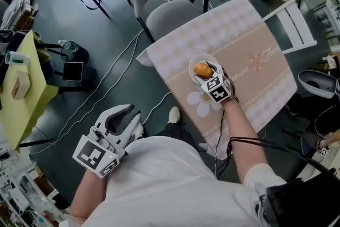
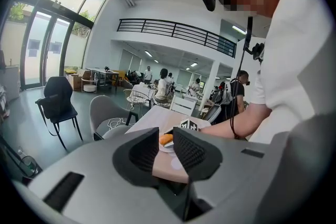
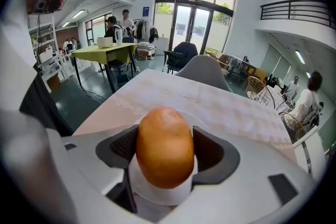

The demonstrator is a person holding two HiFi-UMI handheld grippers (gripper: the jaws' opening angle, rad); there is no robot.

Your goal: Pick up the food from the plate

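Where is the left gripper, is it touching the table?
Apart. The head view shows the left gripper held over the floor, well clear of the table.

- The bread roll (image 3: 165, 147) had a smooth golden-brown crust with a faint sheen.
- The plate (image 3: 157, 195) looked like glossy white ceramic.
- The tablecloth (image 1: 249, 40) was matt woven cloth, pale-checked and beige.
- The right gripper (image 3: 167, 150) had a matt grey plastic shell.
- Its pads (image 3: 124, 145) were black and finely ribbed.
- The chair (image 1: 172, 16) was covered in matt grey fabric.
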